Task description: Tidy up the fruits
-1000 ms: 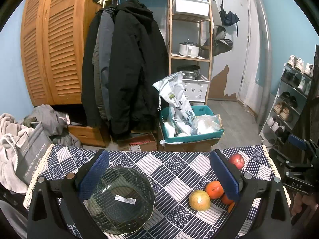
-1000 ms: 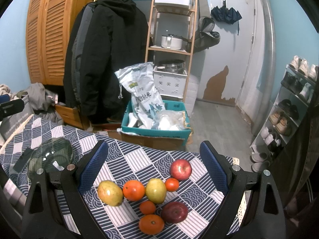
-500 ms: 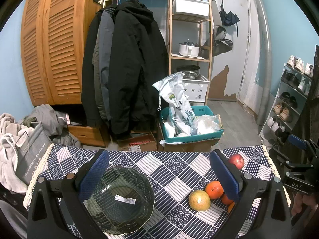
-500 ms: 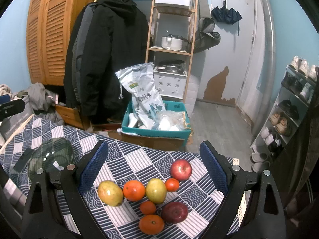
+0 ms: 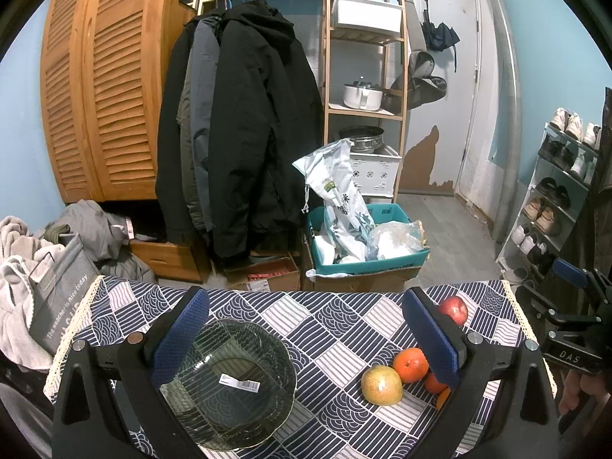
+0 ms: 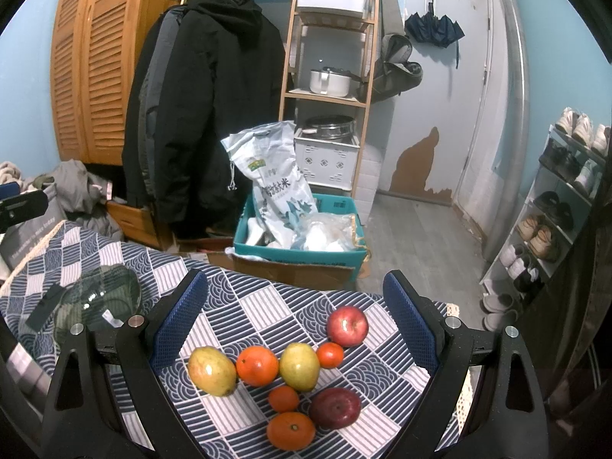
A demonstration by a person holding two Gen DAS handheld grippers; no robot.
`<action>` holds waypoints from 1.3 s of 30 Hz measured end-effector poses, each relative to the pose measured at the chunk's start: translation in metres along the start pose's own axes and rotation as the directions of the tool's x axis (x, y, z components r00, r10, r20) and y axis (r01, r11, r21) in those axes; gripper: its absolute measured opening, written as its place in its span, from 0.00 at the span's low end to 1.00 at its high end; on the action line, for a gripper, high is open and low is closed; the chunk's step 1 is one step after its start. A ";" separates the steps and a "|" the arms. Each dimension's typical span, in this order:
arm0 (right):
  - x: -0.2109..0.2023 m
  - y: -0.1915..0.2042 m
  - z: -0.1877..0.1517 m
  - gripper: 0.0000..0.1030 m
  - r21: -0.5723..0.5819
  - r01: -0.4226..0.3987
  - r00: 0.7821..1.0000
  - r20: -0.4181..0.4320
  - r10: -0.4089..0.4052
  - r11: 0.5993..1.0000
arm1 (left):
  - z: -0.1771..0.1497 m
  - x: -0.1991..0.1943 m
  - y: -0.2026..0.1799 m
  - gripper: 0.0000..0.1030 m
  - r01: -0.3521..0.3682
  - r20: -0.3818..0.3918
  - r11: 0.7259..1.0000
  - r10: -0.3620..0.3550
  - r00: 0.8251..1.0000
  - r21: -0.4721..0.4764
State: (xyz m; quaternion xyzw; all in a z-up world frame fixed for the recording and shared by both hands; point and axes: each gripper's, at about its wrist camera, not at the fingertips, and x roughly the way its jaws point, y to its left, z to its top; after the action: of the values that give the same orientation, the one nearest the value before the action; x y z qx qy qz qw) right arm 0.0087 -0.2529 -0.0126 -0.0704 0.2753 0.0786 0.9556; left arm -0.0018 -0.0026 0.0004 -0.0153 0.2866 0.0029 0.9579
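— Where's the fruit?
— Clustered on the table (image 6: 244,317) under the right hand-held gripper (image 6: 294,321), its jaws spread wide with nothing between them: two red apples (image 6: 347,325), oranges (image 6: 257,365), two yellow-green pears (image 6: 211,371).
— And the left hand-held gripper (image 5: 306,329)?
— Also gaping, empty, above the glass bowl (image 5: 233,382), well apart from the fruit.

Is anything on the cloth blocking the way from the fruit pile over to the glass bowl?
Nothing visible does. Between the glass bowl and the nearest fruit, a yellow-green pear, lies only bare patterned tablecloth. The right tool hangs open over the fruit pile, the left tool open beside the bowl, neither holding anything.
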 end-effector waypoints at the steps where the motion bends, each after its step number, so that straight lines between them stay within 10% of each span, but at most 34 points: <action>1: 0.000 0.000 0.000 0.89 0.000 0.000 1.000 0.000 0.000 1.000 | 0.000 0.000 0.000 0.99 0.000 0.001 1.000 0.000 1.000 0.000; 23: 0.004 -0.007 -0.011 0.89 0.011 0.014 1.000 -0.021 -0.014 1.000 | 0.002 0.001 -0.017 0.99 0.021 -0.014 1.000 -0.021 1.000 0.008; 39: 0.037 -0.036 -0.039 0.89 0.050 0.052 0.980 -0.192 -0.041 0.997 | -0.031 0.067 -0.037 0.99 0.090 -0.221 0.996 -0.083 0.972 0.023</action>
State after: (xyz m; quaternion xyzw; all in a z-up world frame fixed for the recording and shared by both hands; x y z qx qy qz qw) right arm 0.0266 -0.2907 -0.0616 -0.0579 0.3661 0.0416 0.9278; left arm 0.0380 -0.0408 -0.0612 -0.0122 0.3897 -0.0454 0.9197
